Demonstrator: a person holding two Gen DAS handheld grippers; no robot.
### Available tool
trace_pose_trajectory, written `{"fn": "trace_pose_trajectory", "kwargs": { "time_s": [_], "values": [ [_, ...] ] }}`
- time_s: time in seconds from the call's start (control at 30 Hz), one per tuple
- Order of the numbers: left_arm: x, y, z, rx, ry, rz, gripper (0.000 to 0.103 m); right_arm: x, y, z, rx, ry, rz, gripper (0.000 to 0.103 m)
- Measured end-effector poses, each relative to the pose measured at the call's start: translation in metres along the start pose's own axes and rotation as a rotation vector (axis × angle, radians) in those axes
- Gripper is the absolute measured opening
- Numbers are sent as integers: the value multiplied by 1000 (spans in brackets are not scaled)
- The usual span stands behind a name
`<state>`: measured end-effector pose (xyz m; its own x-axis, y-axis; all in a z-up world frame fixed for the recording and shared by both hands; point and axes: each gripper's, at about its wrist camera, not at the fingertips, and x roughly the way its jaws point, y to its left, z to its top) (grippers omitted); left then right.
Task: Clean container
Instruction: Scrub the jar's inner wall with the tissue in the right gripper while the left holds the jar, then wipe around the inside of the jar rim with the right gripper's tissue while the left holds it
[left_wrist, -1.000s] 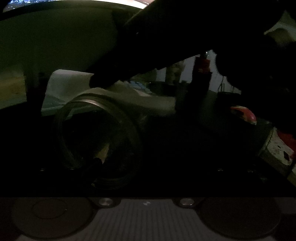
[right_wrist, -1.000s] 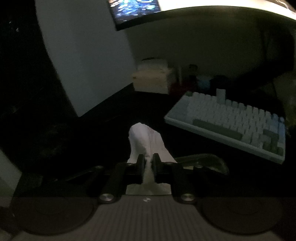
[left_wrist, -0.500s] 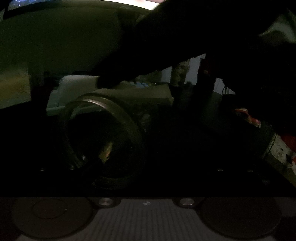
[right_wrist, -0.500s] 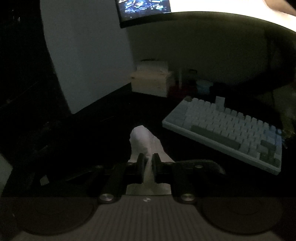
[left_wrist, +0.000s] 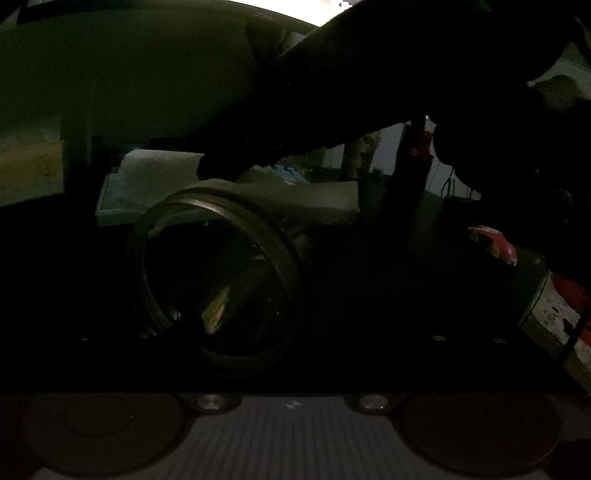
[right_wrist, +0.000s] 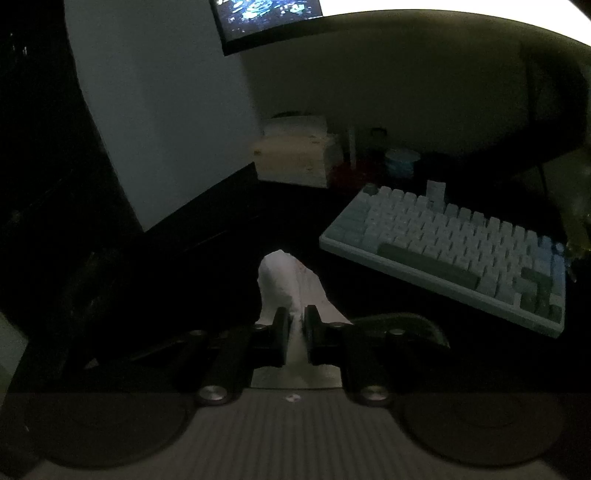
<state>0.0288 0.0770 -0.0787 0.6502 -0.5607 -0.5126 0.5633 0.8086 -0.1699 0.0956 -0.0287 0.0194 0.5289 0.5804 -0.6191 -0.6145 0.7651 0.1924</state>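
The scene is very dark. In the left wrist view a clear round container (left_wrist: 214, 280) lies on its side with its open mouth toward the camera, close in front of my left gripper; the left fingers are lost in darkness. The dark right arm (left_wrist: 332, 110) reaches over the container, and pale tissue (left_wrist: 306, 199) lies across its top. In the right wrist view my right gripper (right_wrist: 295, 328) is shut on a white tissue (right_wrist: 288, 284) that sticks out ahead of the fingers; part of the container's rim (right_wrist: 406, 325) shows just right of them.
A pale keyboard (right_wrist: 454, 247) lies to the right of the tissue. A monitor (right_wrist: 266, 18), a white panel (right_wrist: 166, 110) and a small box (right_wrist: 295, 158) stand behind. In the left wrist view a red and white can (left_wrist: 557, 317) is at right.
The right gripper with the tissue has shifted slightly over the container. In the left wrist view the tissue on the container's top moved a little; the container stays in place.
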Motion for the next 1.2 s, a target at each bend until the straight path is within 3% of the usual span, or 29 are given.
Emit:
{"fn": "trace_pose_trajectory", "kwargs": {
  "time_s": [0.4,0.6,0.67,0.77,0.83,1.2],
  "values": [
    [-2,4,-1,6,3,-8,103,-1,-3,-1,6,-2,4,12],
    [5,-7,0,-3,-1,14,103,-4,-18,0,45,-7,-69,12],
    [5,12,3,-2,-6,-10,103,-5,-14,-2,24,-10,-78,12],
    [6,22,5,-1,-6,-12,103,-7,-1,-4,-22,-6,-36,12],
    [2,8,1,-1,-10,-3,103,-9,6,-5,-35,1,0,12],
    [0,24,1,-3,-11,4,103,-8,3,-5,-36,-1,-10,12]
  ]
}}
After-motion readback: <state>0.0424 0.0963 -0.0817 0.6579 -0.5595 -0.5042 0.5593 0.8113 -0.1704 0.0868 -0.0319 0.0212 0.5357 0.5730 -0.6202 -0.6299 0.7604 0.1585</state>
